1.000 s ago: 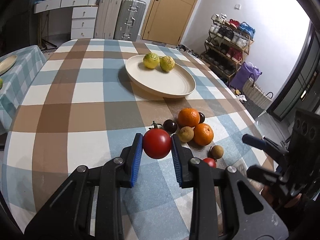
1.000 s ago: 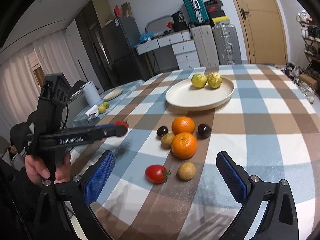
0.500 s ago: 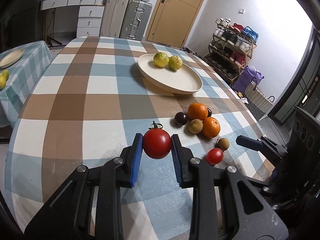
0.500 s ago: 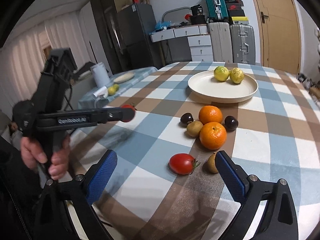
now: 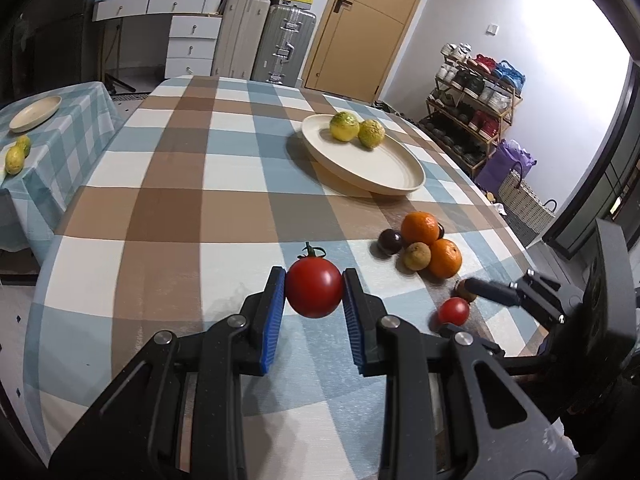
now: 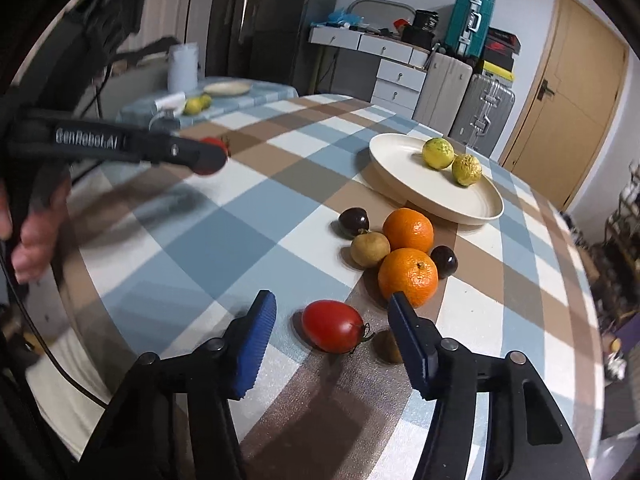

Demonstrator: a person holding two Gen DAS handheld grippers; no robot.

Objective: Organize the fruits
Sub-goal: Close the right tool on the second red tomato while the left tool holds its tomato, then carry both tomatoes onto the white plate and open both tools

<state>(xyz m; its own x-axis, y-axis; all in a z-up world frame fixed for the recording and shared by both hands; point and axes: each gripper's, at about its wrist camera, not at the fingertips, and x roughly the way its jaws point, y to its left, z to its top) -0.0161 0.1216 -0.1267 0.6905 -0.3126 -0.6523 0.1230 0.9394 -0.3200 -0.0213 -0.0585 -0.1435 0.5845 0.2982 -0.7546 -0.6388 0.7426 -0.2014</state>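
My left gripper (image 5: 314, 294) is shut on a red tomato (image 5: 314, 288) and holds it above the checked tablecloth; it shows at the left of the right wrist view (image 6: 208, 156). My right gripper (image 6: 332, 332) is open, its blue pads on either side of a second red tomato (image 6: 333, 325) lying on the cloth, also seen from the left wrist (image 5: 453, 311). Beyond it lie two oranges (image 6: 408, 276), two dark plums (image 6: 354, 222) and brown fruits (image 6: 370, 248). A cream plate (image 6: 472, 210) holds two yellow-green fruits (image 6: 438, 153).
A small brown fruit (image 6: 386, 346) lies right beside the tomato, by my right finger. A side table (image 5: 76, 120) at the left carries a plate and yellow fruits. Suitcases, drawers and a door stand behind; a shoe rack (image 5: 476, 96) stands right.
My left gripper has carried its tomato up and away to the left. My right gripper has moved forward and down so its open jaws now straddle the second tomato.
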